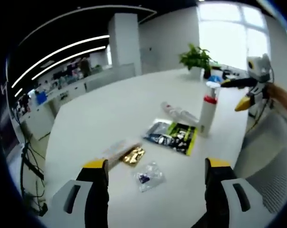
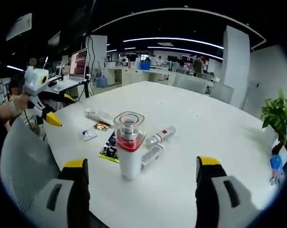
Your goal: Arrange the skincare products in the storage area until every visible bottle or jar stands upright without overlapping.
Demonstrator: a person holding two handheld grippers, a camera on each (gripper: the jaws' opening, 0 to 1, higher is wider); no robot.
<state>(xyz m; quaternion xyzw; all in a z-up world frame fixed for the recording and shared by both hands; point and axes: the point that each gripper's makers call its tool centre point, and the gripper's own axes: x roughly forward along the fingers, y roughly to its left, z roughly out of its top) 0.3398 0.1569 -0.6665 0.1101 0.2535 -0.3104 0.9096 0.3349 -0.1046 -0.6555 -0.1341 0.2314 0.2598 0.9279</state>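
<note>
Right tool (image 2: 141, 171) wide around upright bottle (image 2: 129, 145)

print on the dark sachet (image 1: 172, 136) and the tube (image 2: 160, 136) labels was too small to read; the upright bottle (image 2: 129, 145) hid part of a second tube (image 2: 151, 155).

White table (image 2: 214, 123): far half bare, open passage there. Clutter sits near the seated edge. Upright white bottle (image 2: 129, 145) stands alone between the right gripper's (image 2: 142, 166) spread jaws, free room either side. Behind it two tubes (image 2: 156, 142) lie touching, beside a dark sachet (image 1: 174, 136). Small packets (image 1: 148, 175) lie ahead of the left gripper (image 1: 155, 166).
</note>
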